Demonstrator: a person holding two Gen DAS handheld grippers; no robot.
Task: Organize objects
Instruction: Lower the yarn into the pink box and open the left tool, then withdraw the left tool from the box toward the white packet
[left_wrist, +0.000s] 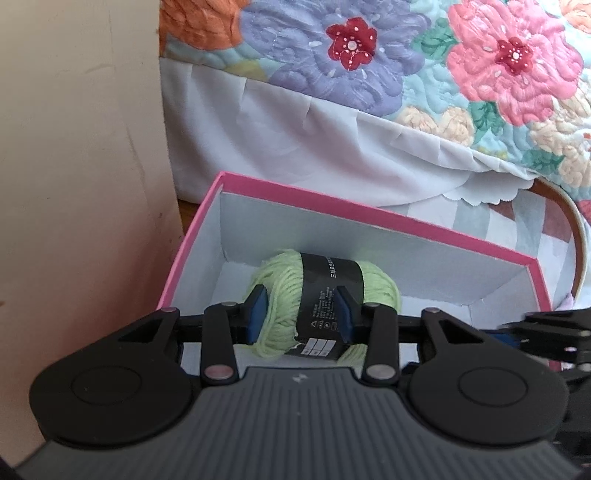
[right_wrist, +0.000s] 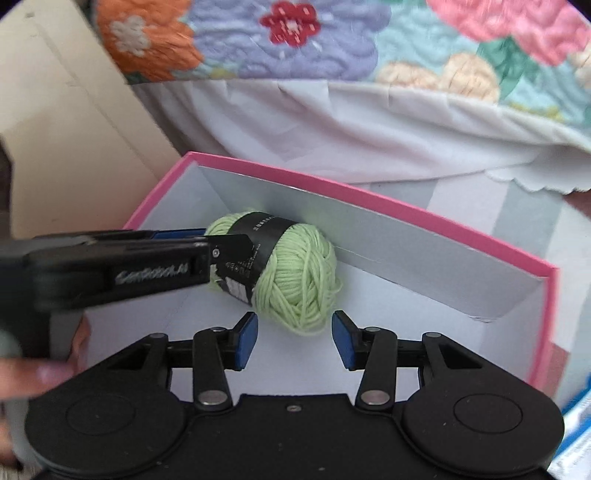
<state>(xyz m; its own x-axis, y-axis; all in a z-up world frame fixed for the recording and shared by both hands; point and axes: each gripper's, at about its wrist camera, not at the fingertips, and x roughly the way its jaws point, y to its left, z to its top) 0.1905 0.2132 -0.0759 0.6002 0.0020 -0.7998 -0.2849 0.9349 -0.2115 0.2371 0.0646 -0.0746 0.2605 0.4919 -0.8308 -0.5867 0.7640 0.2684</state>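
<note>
A flowered quilt (left_wrist: 369, 66) with a white skirt below it fills the back of both views, and a plain cream panel (left_wrist: 74, 147) stands at the left. In front of them lies an open pink box (left_wrist: 388, 218) with white inner walls. Inside it, close against the far wall, lies a ball of pale green yarn (right_wrist: 295, 280) wrapped in a black paper band (left_wrist: 325, 291). The left claw (left_wrist: 301, 314) pinches this ball across its middle, one blue pad in the bare yarn, the other at the edge of the band. The right claw (right_wrist: 294, 339) is spread and empty, just short of the ball's near end, touching nothing. The yarn looks light and soft; it should give under the pads, and loose strands could snag or pull free, so the banded middle seems the firmest place to hold. Whether the ball rests on the box floor or hangs slightly lifted cannot be told. The near wall of the box is hidden behind the claw bodies, what the box stands on is hardly visible, and a hand (right_wrist: 33, 373) is cut off at the right view's left edge.
</note>
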